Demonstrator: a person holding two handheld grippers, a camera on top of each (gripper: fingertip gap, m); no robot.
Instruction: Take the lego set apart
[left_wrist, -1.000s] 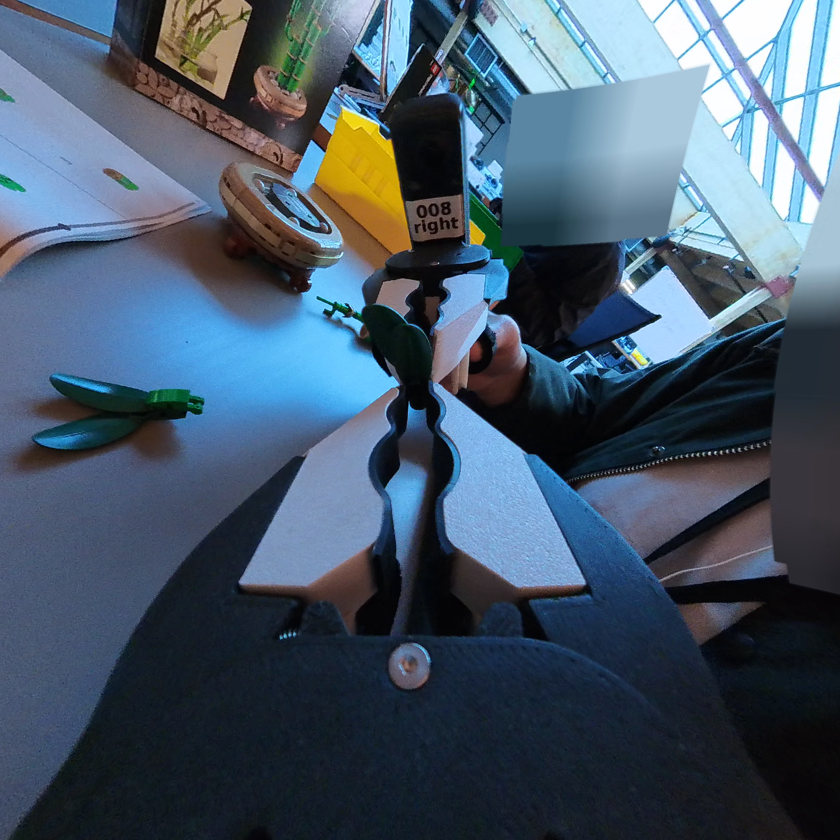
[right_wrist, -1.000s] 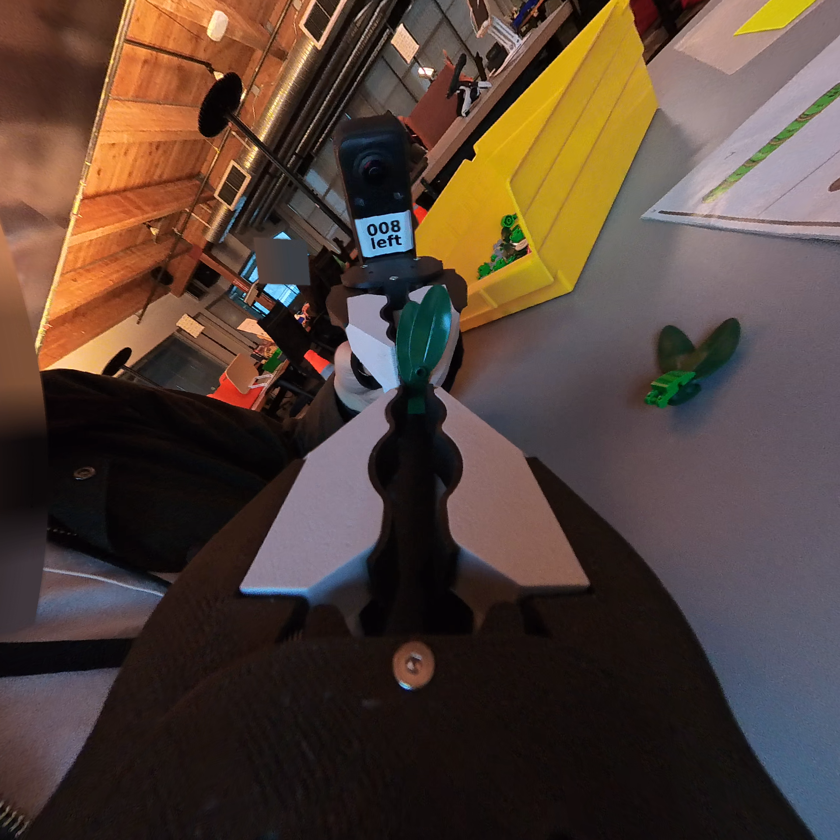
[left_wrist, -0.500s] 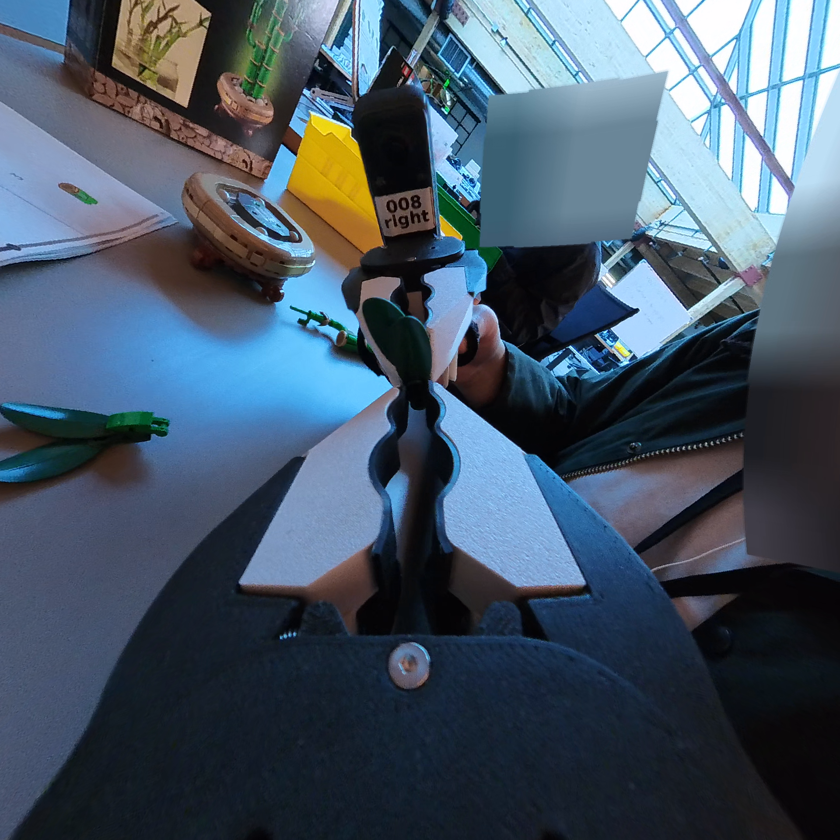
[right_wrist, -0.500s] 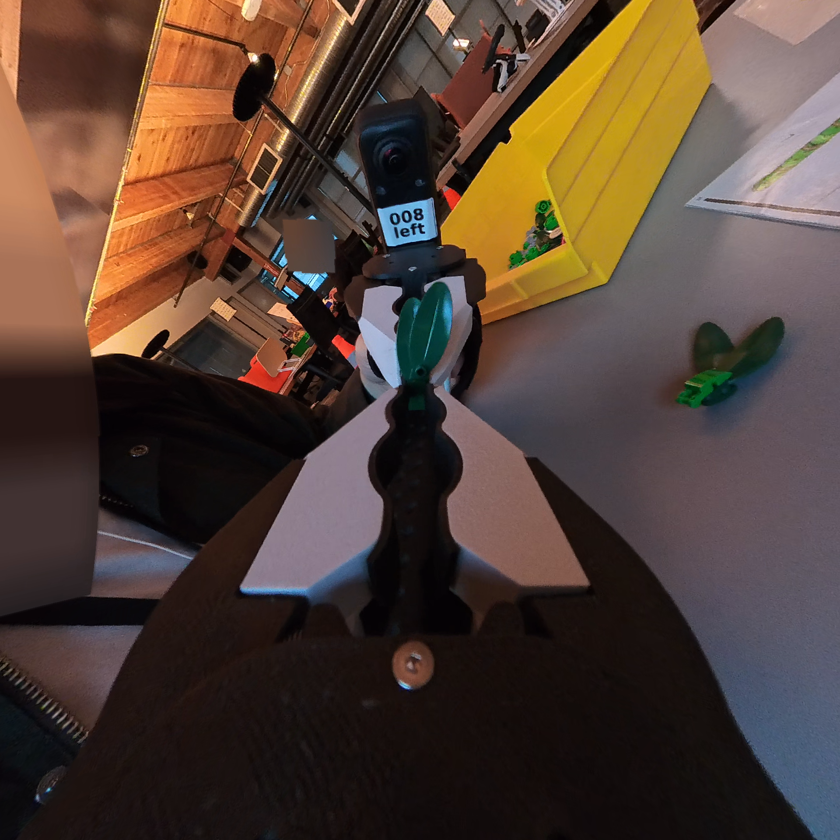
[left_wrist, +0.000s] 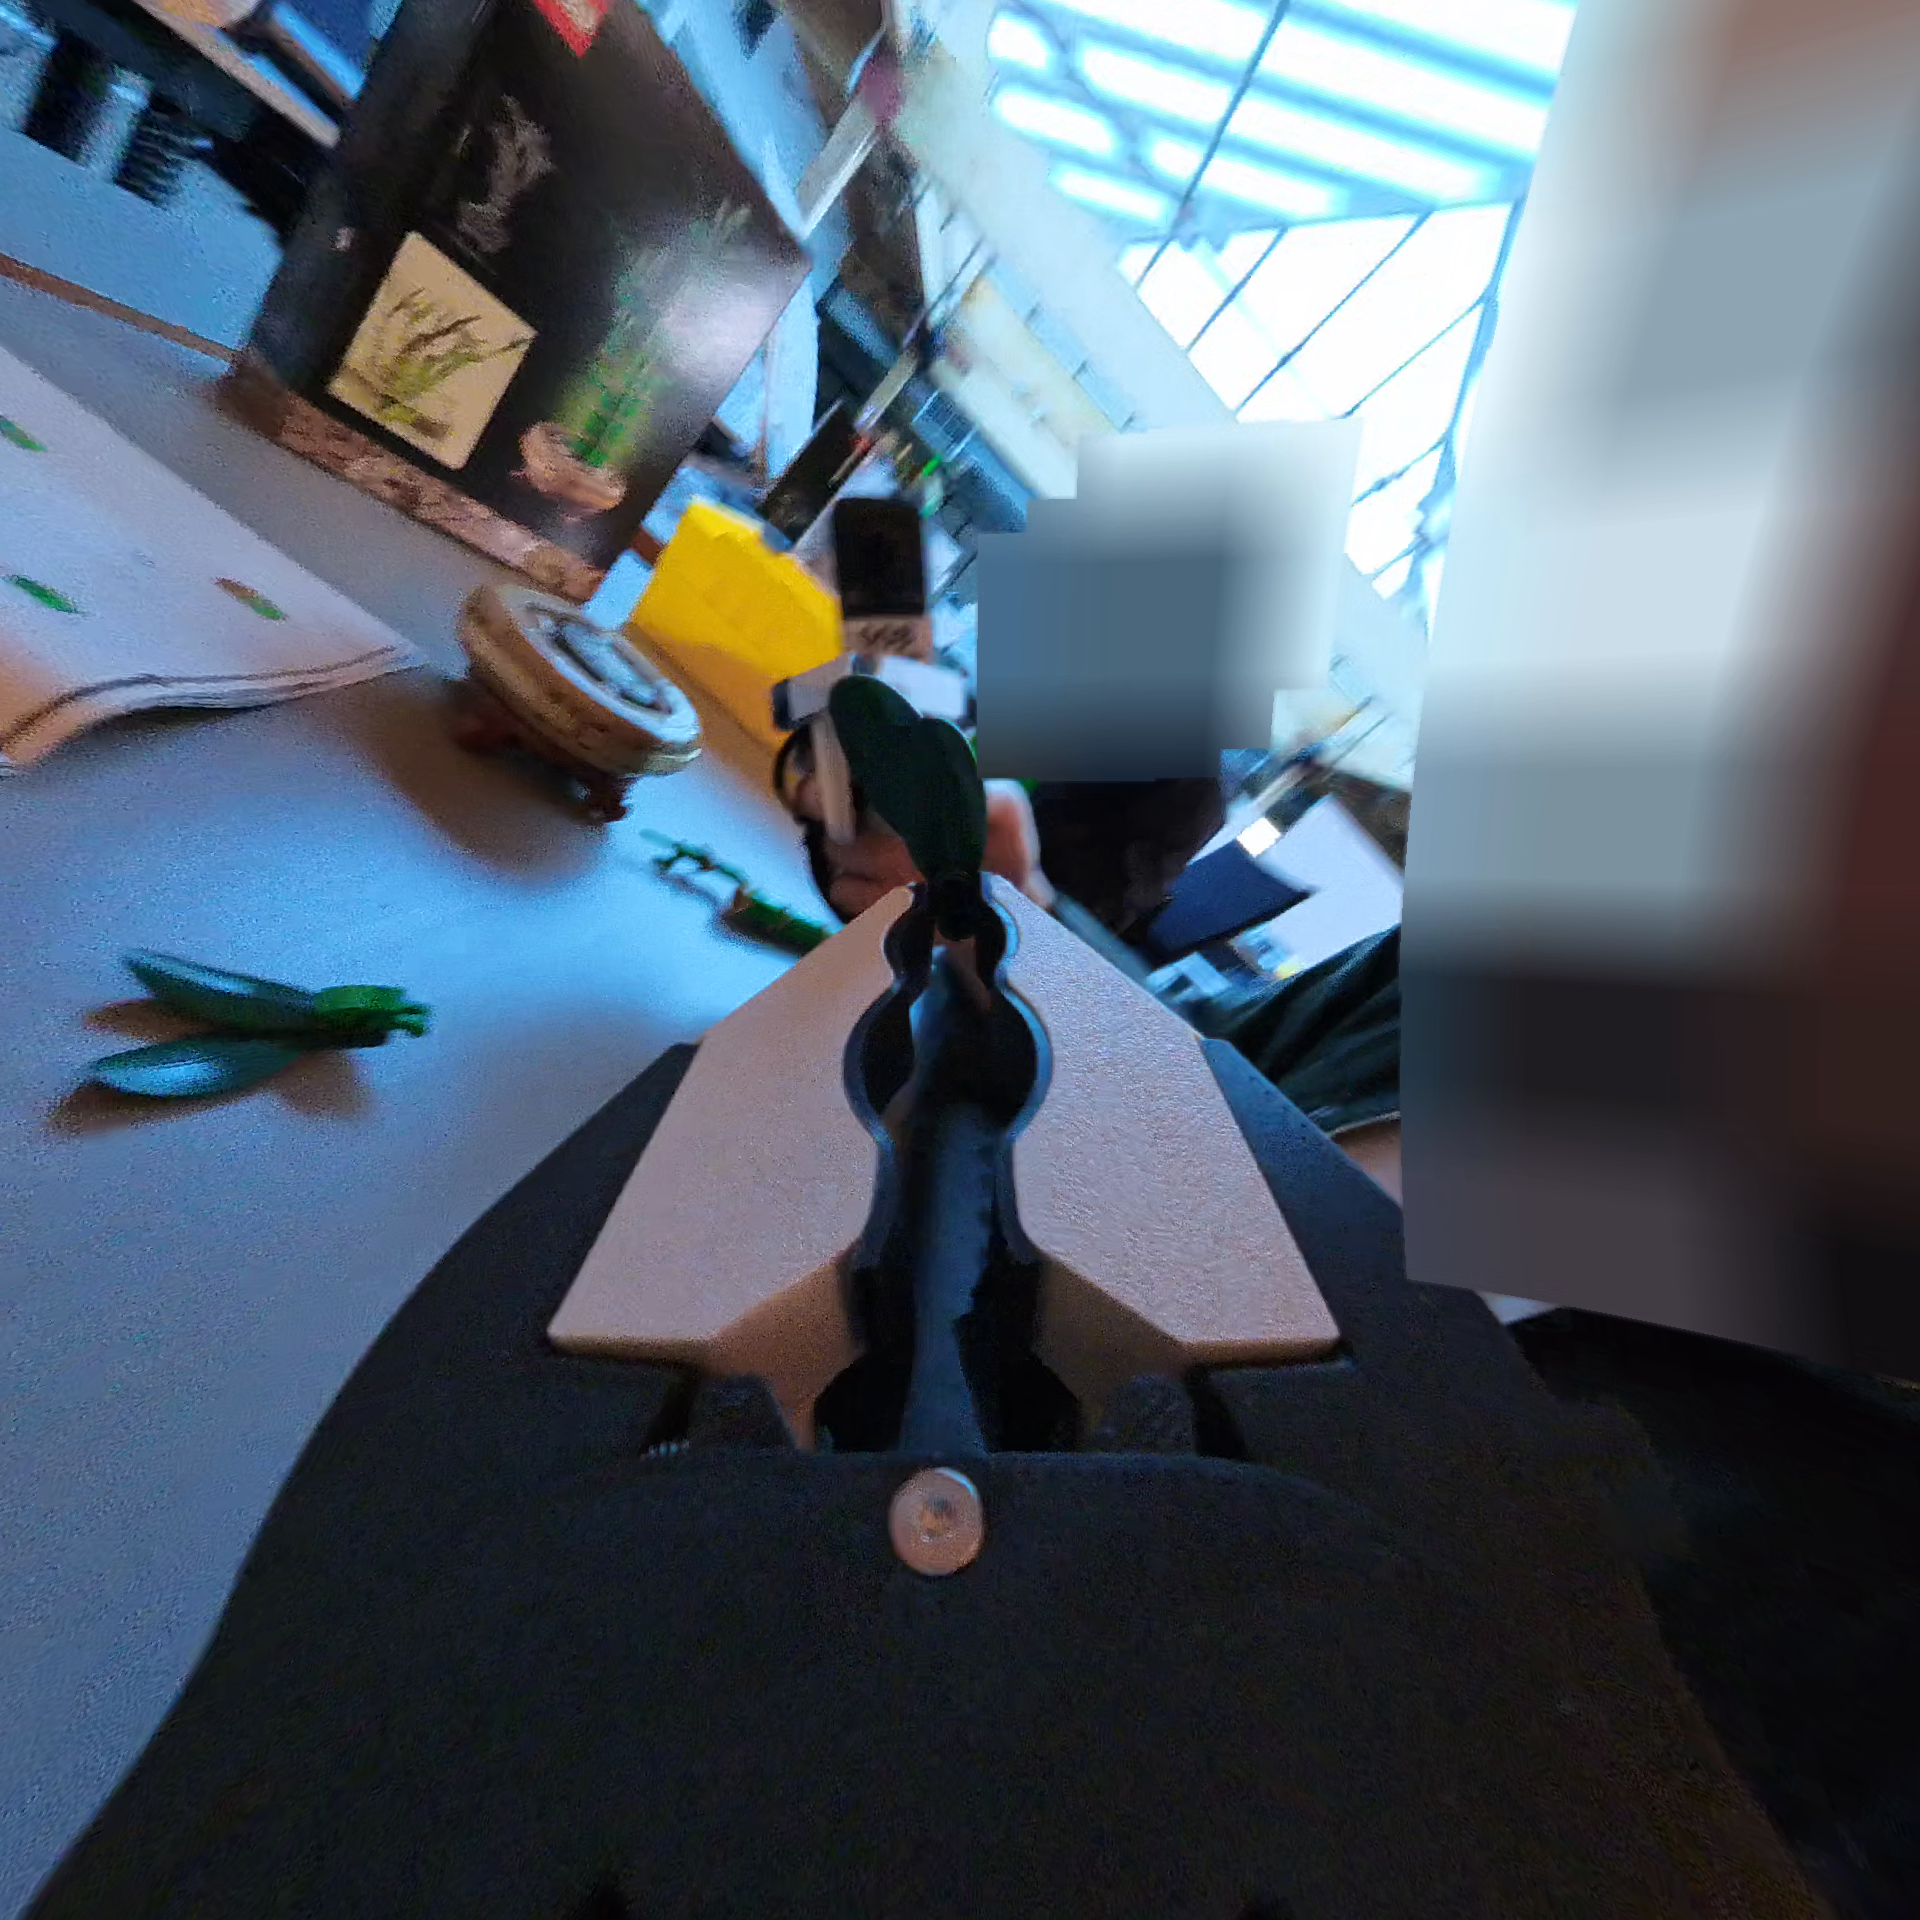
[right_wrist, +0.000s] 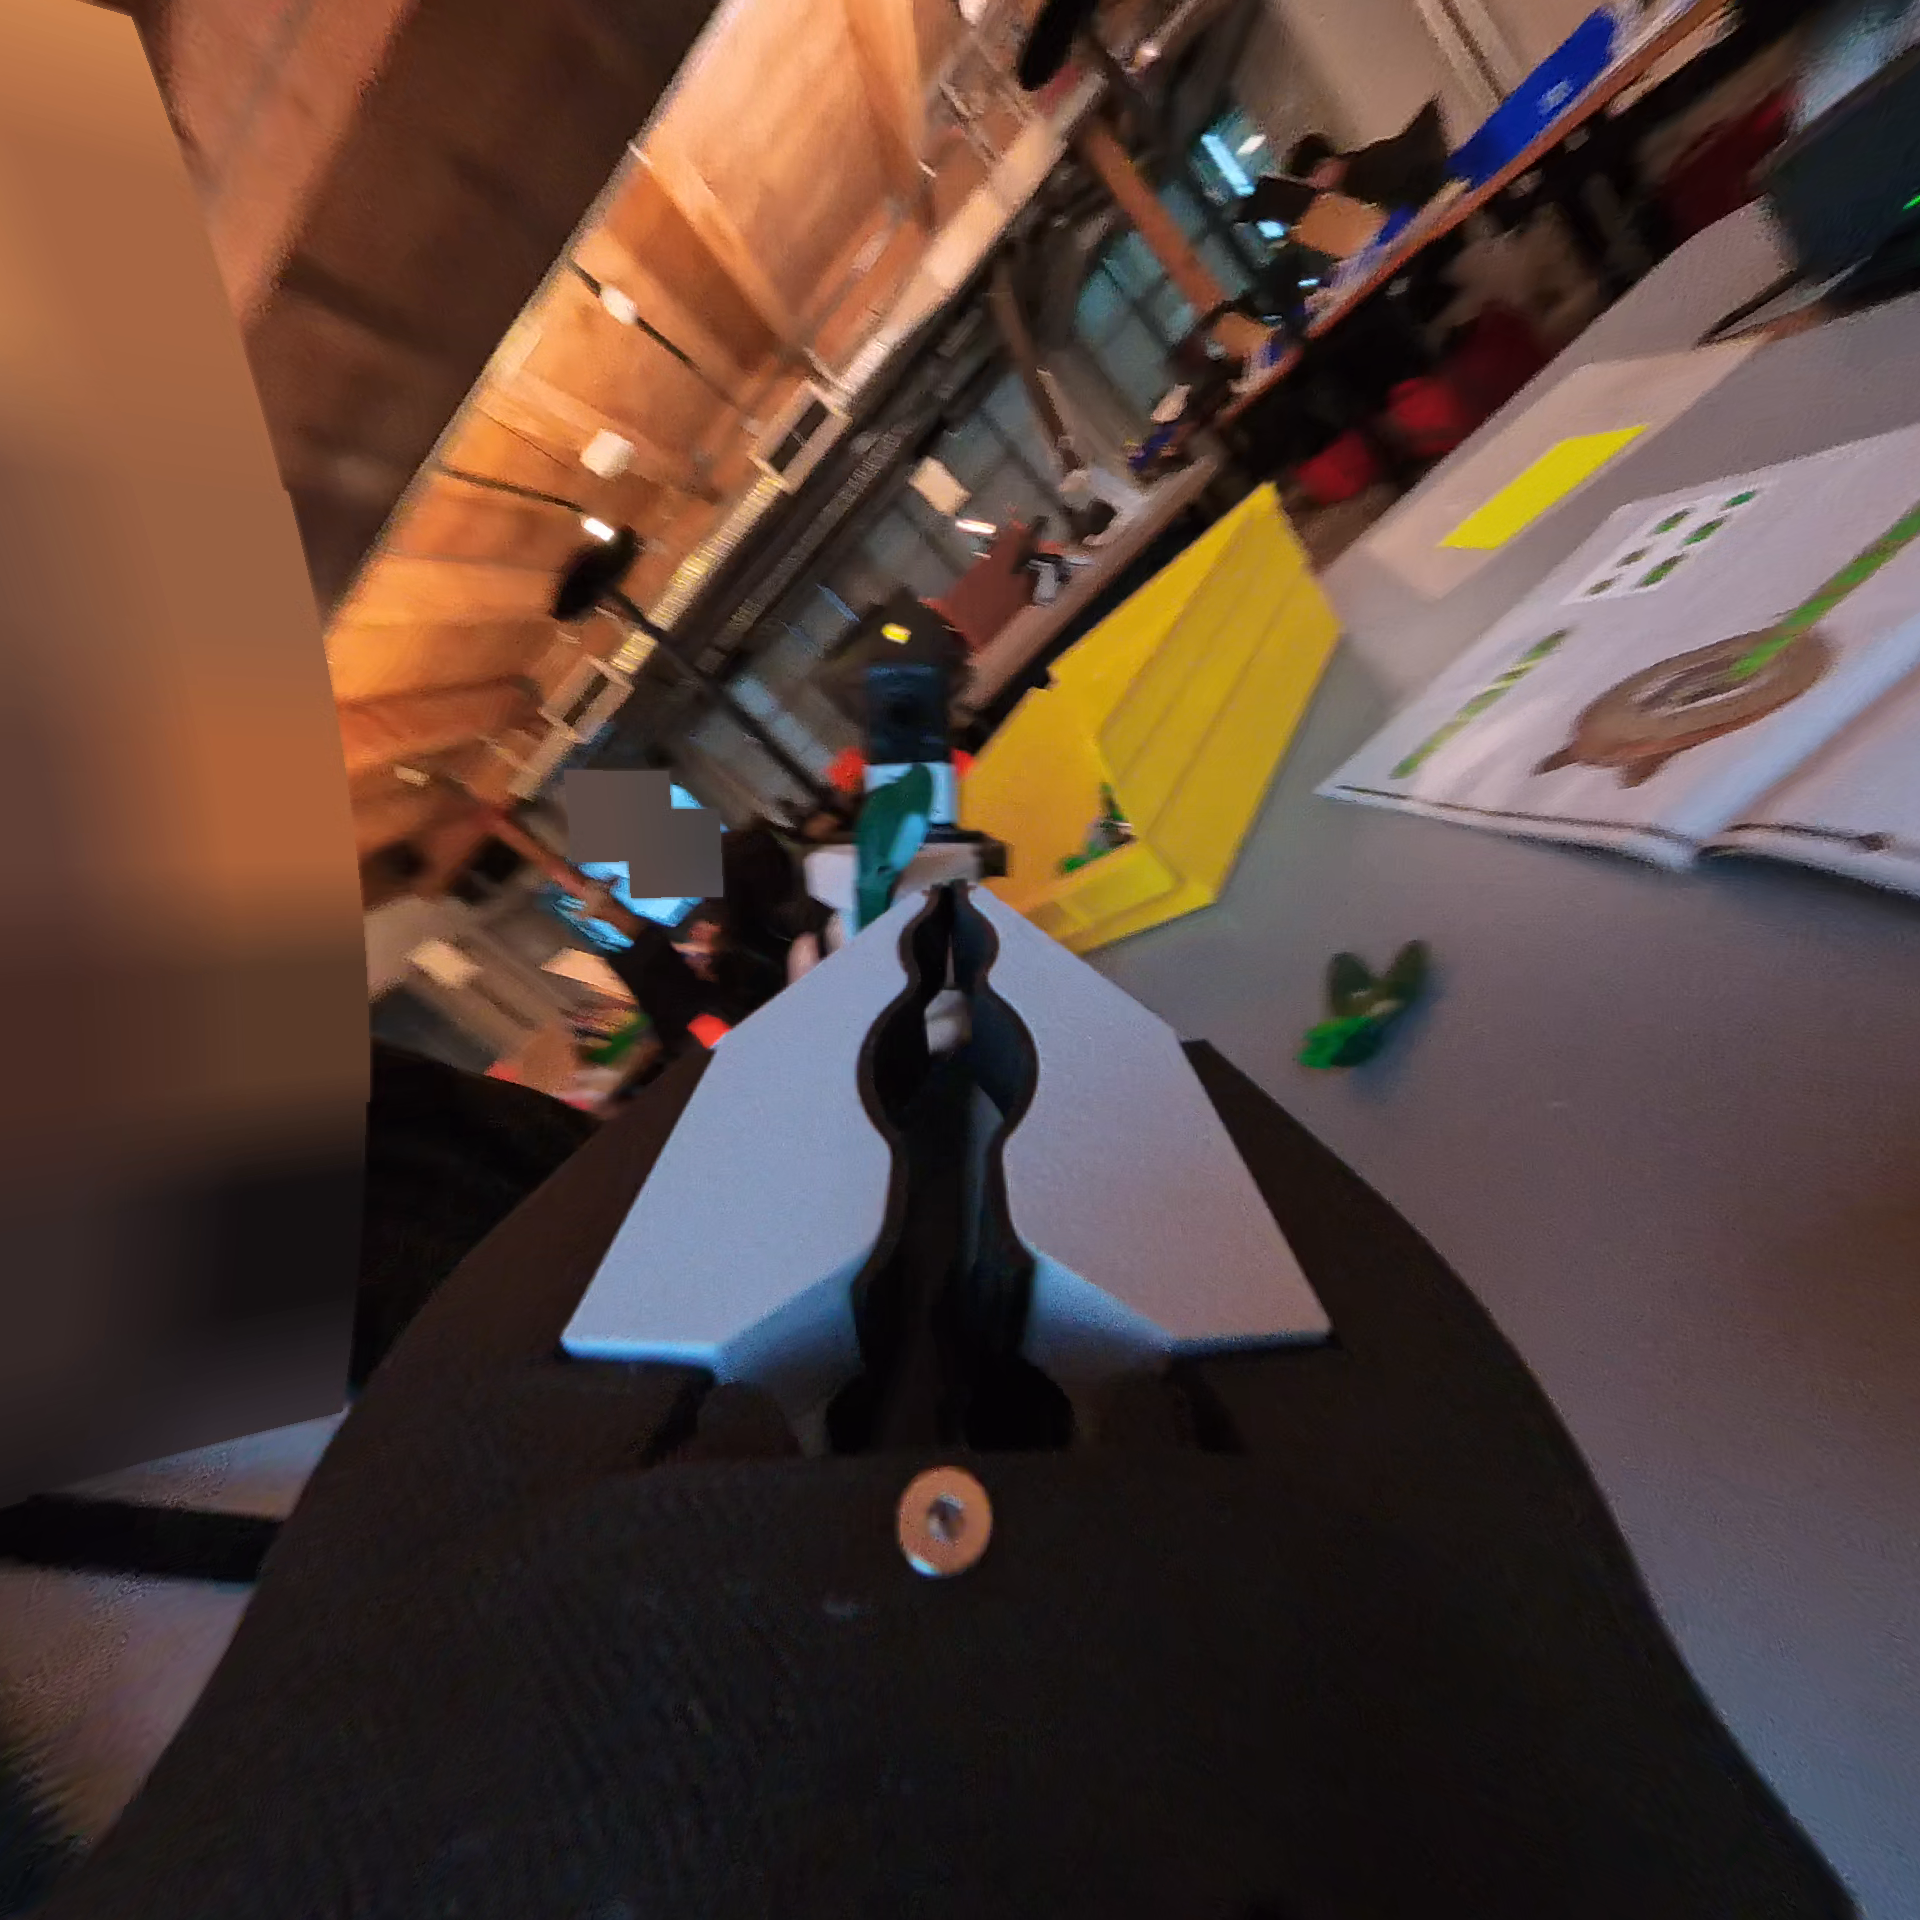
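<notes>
Both views pretty blurry. Left claw (left_wrist: 948, 906) pinched on dark leaves (left_wrist: 914, 774), sticking out at 12. Right claw (right_wrist: 948, 902) nearly together, grip unclear. Spare leaf pair (left_wrist: 244, 1023) on table (left_wrist: 312, 1226) at 9, base (left_wrist: 577, 681) at 10.

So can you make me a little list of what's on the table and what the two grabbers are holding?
left hand-held gripper: shut on leaf piece
right hand-held gripper: looks shut; the leaf piece shows just past its tips, hold unclear
on table: loose leaf pair, round pot base, small green stem, open booklet
yellow bin: green bits inside
picture sharpness: blurry
</notes>
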